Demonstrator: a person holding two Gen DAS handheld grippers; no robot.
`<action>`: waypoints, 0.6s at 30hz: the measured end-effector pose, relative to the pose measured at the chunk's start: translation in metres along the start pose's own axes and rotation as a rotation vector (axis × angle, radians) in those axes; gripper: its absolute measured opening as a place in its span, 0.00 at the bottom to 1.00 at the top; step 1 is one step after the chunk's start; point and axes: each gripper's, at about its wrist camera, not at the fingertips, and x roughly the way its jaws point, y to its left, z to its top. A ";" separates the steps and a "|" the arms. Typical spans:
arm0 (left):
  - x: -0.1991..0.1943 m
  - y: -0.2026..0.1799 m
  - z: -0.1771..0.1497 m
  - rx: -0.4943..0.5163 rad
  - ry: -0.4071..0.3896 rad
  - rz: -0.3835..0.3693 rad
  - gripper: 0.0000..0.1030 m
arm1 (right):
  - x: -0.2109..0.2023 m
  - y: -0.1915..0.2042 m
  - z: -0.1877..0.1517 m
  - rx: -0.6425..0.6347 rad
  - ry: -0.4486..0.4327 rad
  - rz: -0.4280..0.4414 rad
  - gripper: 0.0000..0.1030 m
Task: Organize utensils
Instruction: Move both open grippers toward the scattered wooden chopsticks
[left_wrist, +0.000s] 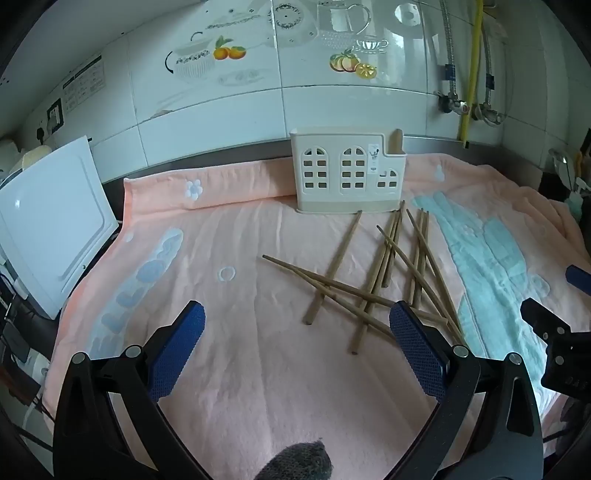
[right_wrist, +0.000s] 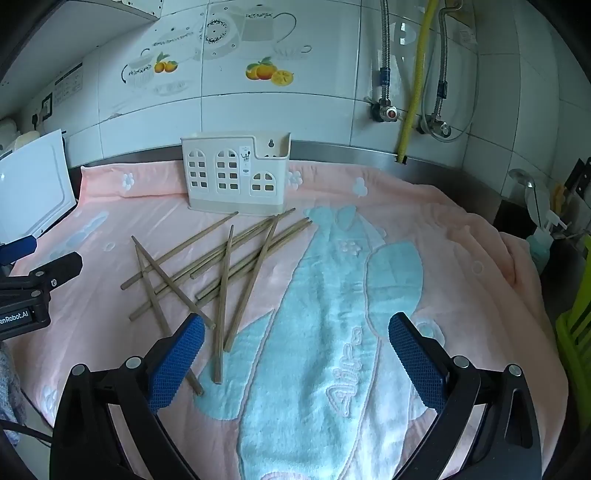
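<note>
Several wooden chopsticks (left_wrist: 373, 284) (right_wrist: 223, 275) lie crossed in a loose pile on a pink towel (left_wrist: 240, 369) (right_wrist: 461, 258). Behind them, near the wall, stands a cream utensil holder (left_wrist: 347, 177) (right_wrist: 236, 177) with window-shaped cutouts; nothing shows inside it. My left gripper (left_wrist: 298, 308) hovers open just in front of the pile's left side, its right finger over some chopstick ends. My right gripper (right_wrist: 295, 321) is open over the towel's blue pattern, with the pile by its left finger. Each gripper shows at the edge of the other's view (left_wrist: 554, 291) (right_wrist: 48, 254), and neither holds anything.
A white board (left_wrist: 48, 229) (right_wrist: 33, 195) leans at the left edge of the towel. Pipes and valves (right_wrist: 402, 110) run down the tiled wall. A ladle (right_wrist: 528, 184), a bottle and a green rack (right_wrist: 576, 332) stand at the right. Something grey and fuzzy (left_wrist: 295, 461) shows at the bottom.
</note>
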 end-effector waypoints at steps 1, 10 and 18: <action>-0.001 0.000 0.000 -0.001 0.001 -0.002 0.95 | 0.000 0.000 -0.001 0.000 -0.001 0.001 0.94; -0.004 0.003 -0.001 -0.003 0.004 -0.029 0.95 | -0.004 0.001 -0.003 -0.005 -0.007 -0.001 0.94; -0.003 0.004 -0.002 0.009 -0.003 -0.040 0.95 | -0.011 0.004 -0.009 -0.008 -0.014 0.001 0.94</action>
